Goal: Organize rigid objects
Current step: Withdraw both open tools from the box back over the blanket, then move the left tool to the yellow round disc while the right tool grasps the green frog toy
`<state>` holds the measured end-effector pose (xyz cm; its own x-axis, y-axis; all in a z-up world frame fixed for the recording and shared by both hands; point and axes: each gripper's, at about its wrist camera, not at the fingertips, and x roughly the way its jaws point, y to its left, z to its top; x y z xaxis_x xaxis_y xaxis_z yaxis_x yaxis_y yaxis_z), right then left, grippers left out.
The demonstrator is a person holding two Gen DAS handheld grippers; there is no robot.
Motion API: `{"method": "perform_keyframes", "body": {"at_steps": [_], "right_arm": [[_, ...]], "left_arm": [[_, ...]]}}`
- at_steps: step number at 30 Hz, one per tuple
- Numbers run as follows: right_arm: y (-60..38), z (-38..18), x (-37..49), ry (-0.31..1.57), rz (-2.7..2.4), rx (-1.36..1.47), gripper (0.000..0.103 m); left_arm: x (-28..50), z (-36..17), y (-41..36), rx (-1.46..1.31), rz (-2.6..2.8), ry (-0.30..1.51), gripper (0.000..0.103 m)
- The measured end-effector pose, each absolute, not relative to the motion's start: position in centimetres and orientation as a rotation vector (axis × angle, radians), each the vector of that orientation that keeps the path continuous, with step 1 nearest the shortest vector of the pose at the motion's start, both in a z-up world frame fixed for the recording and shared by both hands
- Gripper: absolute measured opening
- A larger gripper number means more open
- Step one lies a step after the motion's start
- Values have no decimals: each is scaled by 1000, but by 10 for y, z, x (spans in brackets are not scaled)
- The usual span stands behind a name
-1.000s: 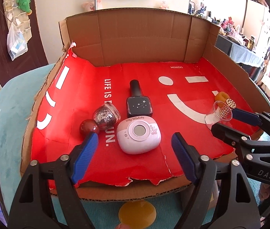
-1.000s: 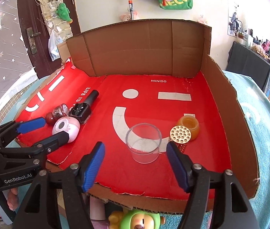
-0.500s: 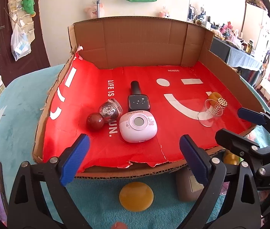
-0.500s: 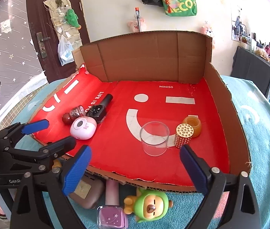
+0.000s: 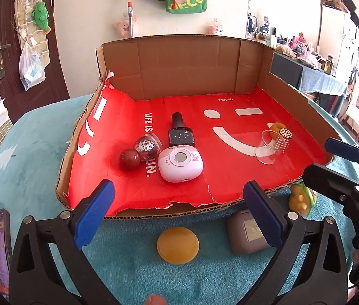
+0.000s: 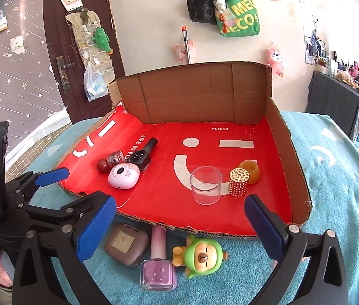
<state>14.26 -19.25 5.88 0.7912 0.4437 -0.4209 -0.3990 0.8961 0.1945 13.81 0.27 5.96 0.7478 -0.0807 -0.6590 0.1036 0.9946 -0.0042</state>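
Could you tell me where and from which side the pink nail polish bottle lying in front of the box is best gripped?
Probably the pink nail polish bottle by its slim cap, from above, fingers straddling the cap's two long sides. It lies flat on the blanket, crowded by the brown case and the green figurine.

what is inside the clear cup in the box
The clear cup looks empty; through it only the red box floor shows. The studded gold cylinder stands beside it, outside.
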Motion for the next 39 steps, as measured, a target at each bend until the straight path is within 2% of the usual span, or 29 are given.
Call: {"method": "perform_keyframes", "body": {"at_steps": [15,39], "right_arm": [[-199,46,119,471,444,119,103],[-204,16,115,545,406,125,103]], "left_arm": [[111,61,2,-11,-134,715,103],[104,29,9,-26,-123,809,103]]}}
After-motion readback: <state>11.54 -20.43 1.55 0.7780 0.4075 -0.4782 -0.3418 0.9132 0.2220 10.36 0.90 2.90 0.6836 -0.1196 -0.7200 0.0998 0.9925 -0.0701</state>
